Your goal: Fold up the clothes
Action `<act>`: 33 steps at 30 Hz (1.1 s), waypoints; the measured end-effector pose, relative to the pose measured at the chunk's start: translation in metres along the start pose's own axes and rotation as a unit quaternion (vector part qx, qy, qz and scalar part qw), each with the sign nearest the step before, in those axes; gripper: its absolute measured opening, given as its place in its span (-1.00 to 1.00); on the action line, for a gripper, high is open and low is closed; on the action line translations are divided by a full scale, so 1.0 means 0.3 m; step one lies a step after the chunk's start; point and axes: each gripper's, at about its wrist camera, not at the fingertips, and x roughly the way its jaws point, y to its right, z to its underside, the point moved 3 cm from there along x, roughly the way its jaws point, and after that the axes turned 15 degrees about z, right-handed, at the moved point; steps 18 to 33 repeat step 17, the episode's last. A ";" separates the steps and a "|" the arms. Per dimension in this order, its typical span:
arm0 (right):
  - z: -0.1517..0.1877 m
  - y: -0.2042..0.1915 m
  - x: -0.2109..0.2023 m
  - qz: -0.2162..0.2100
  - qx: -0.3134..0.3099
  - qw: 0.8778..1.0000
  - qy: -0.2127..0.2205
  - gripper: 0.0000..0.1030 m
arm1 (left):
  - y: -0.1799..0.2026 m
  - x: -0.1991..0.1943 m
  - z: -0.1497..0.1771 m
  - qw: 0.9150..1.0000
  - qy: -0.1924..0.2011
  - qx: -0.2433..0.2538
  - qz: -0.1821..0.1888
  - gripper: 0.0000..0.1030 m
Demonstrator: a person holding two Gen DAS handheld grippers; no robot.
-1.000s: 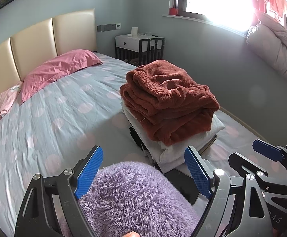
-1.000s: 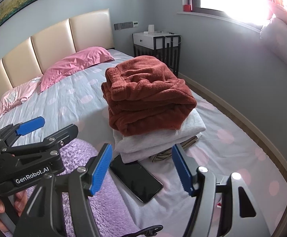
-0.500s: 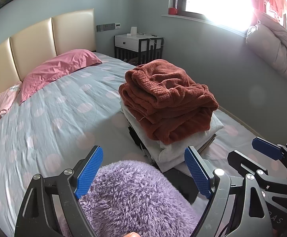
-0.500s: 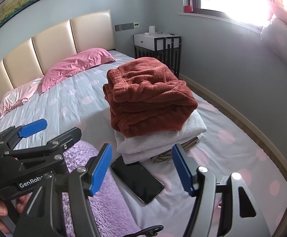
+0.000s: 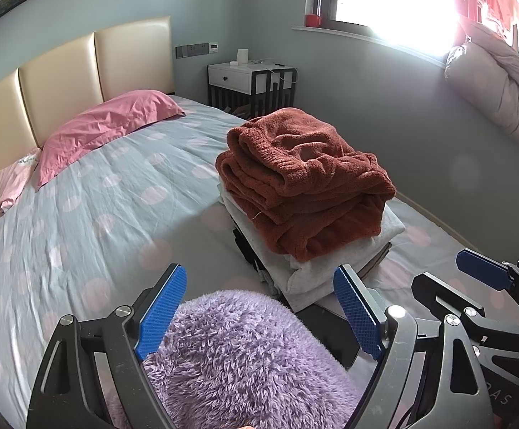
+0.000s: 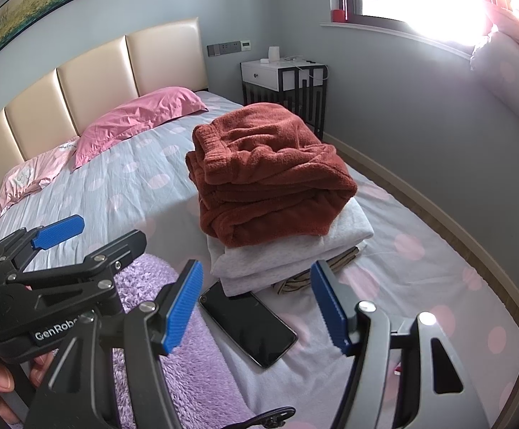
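Observation:
A fluffy purple garment (image 5: 245,357) lies on the bed right below my left gripper (image 5: 259,311), which is open above it. It also shows in the right wrist view (image 6: 173,350), left of my right gripper (image 6: 256,307), which is open and empty. A stack of folded clothes, rust-brown fleece (image 5: 302,175) on grey pieces (image 5: 331,261), sits on the bed beyond both grippers; it also shows in the right wrist view (image 6: 266,171). The left gripper shows in the right wrist view (image 6: 80,243).
A black phone (image 6: 247,323) lies on the bed between the purple garment and the stack. Pink pillows (image 5: 109,125) lie by the headboard. A nightstand (image 5: 252,82) stands at the wall. The bed edge (image 6: 456,236) runs along the right.
Both grippers have drifted slightly back from the stack; they stay open. The purple garment and the stack have not moved.

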 end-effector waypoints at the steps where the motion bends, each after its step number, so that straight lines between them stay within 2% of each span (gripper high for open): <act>1: 0.000 0.000 0.000 0.000 0.000 1.000 0.000 0.20 | 0.000 0.000 0.000 1.000 0.000 0.000 0.000 0.66; 33: 0.006 -0.001 0.007 0.000 0.001 1.000 -0.004 0.20 | -0.002 0.002 0.004 1.000 -0.002 0.001 -0.002 0.66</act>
